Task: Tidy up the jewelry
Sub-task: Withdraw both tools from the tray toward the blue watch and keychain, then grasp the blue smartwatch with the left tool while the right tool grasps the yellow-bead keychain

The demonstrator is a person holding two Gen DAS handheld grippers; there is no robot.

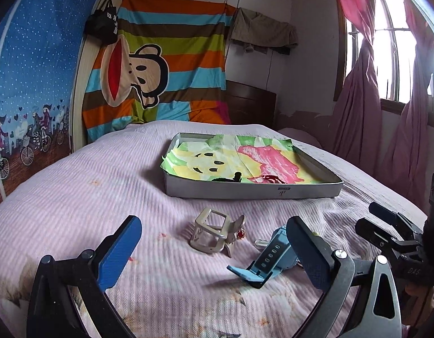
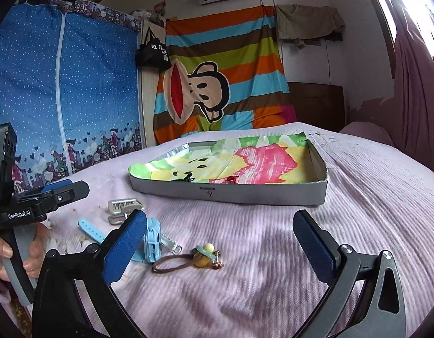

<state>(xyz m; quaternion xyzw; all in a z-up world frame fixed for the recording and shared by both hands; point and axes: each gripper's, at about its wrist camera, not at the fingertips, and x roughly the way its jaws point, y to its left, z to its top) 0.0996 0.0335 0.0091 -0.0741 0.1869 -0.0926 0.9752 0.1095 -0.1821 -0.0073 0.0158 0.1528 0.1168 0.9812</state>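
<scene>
"GenRobot.AI" on left claw (image 2: 67, 193) body; "DAS" on right claw (image 1: 385, 219) body; Chinese characters on black bag (image 2: 152, 52).

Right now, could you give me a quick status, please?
Both grippers open, empty. Blue watch, hair tie loose on bedspread. Tray unobstructed.

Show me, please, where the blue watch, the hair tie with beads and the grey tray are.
blue watch (image 2: 152, 240): right wrist view, on its blue case.
hair tie with beads (image 2: 201, 258): right wrist view, on the yellow-brown bead.
grey tray (image 1: 245, 191): left wrist view, on its near outer wall.
</scene>
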